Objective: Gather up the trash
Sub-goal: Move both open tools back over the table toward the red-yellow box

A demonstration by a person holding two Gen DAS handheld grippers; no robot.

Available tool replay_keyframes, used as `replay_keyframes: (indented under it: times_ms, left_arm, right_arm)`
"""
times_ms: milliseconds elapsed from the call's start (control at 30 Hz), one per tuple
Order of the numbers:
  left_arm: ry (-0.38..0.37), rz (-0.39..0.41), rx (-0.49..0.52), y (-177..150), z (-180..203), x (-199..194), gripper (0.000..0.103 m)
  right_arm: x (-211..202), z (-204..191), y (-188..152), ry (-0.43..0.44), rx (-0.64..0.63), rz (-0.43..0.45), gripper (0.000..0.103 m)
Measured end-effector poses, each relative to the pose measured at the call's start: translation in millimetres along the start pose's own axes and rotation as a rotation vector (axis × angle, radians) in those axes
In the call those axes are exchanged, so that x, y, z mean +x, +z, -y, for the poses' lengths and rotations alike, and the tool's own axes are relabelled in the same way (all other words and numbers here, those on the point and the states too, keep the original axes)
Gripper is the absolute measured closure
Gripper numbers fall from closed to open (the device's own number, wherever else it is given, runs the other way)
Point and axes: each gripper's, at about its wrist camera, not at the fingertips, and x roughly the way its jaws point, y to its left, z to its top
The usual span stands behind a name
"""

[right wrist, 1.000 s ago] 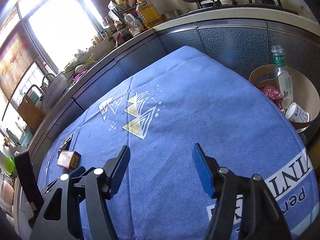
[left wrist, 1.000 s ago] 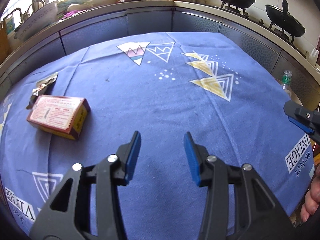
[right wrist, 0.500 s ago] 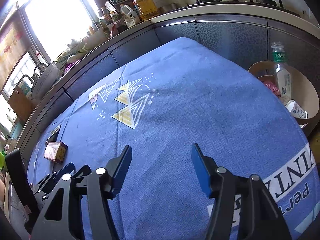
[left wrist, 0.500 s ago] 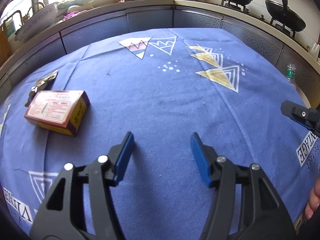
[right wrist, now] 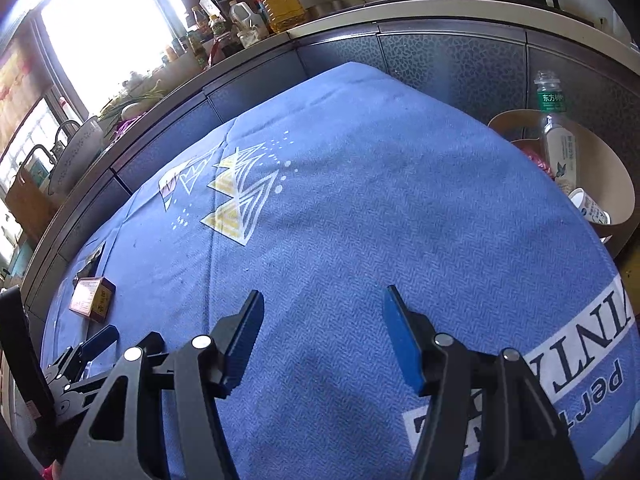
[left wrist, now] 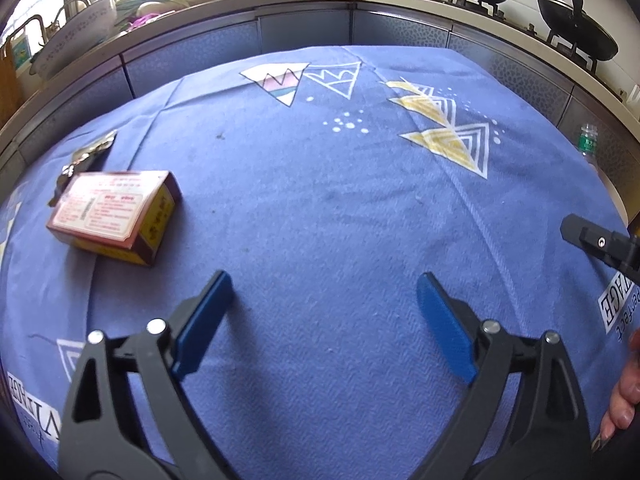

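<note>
Box: light, stiff card, best pinched across short sides; left tongs just widened, right tongs released, both bare.

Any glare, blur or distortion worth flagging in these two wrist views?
Left wrist view: sharp, fisheye bows the counter, window slightly blown out. Right wrist view: window badly overexposed, washing out that corner; tablecloth evenly lit and in focus.

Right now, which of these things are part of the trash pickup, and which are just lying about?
Part of the job:
box
wrapper
bin, already holding a bottle and a cup

Just lying about:
woks
oil jug
colander
</note>
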Motion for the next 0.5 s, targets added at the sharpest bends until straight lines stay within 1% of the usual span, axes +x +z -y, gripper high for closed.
replay_keyframes:
  times_ms: [100,200,467,500]
  left_arm:
    - [-0.003,-0.007,0.004,0.2,-0.4,1.4,0.009]
    - [-0.007,-0.012,0.011,0.3,0.5,2.3,0.006]
    - [-0.011,-0.012,0.019,-0.4,1.6,3.0,0.006]
    - [-0.011,-0.011,0.020,-0.6,1.8,3.0,0.006]
  right_arm:
    - [0.3,-0.8,-0.8,0.002,-0.004,0.009,0.041]
    - [1.0,-2.7,-1.6,0.013,-0.017,0.016,0.035]
    - [1.6,-3.7,-1.9,0.039,-0.027,0.022,0.027]
    - [1.9,-3.7,-2.1,0.046,-0.029,0.022,0.024]
